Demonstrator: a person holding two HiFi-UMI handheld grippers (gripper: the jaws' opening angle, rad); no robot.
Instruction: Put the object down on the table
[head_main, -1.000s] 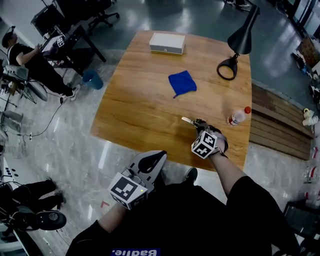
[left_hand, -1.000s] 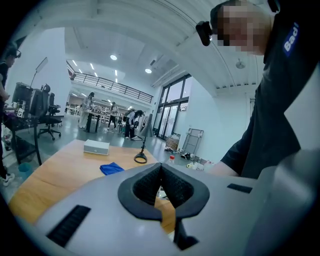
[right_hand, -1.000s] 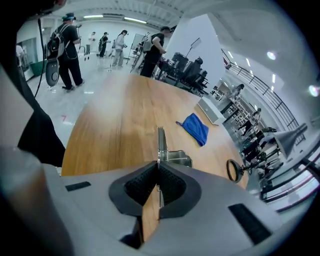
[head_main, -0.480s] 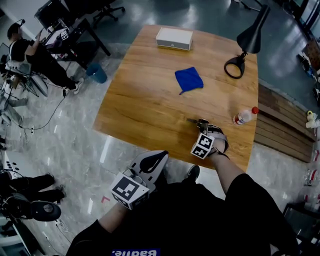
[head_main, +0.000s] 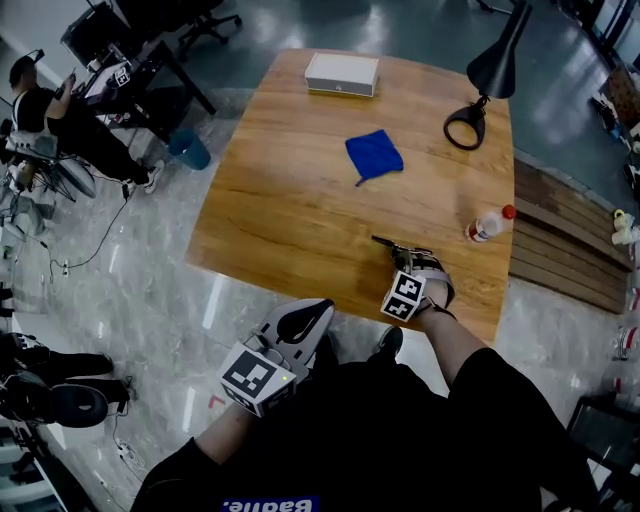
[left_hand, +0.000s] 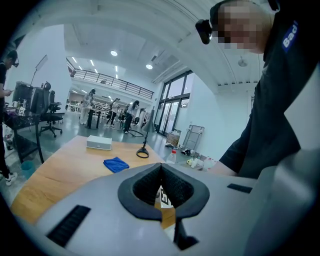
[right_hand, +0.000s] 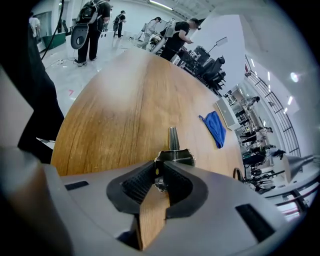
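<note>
A small dark metal object with a thin nozzle lies on the wooden table near its front right edge. My right gripper points steeply down over it. In the right gripper view the object sits at the tips of my right gripper. Its jaws have just been opening; wood shows through the gap between them and the pads do not press on the object. My left gripper hangs off the table's front edge, in front of my body. Its tips meet on nothing.
A blue cloth lies mid-table, a white box at the far edge, and a black lamp at the far right. A bottle lies by the right edge. Wooden boards lie beyond it; a person sits far left.
My right gripper has sunk to the tabletop with the object, and its jaws have parted. The left gripper has stayed where it was.
</note>
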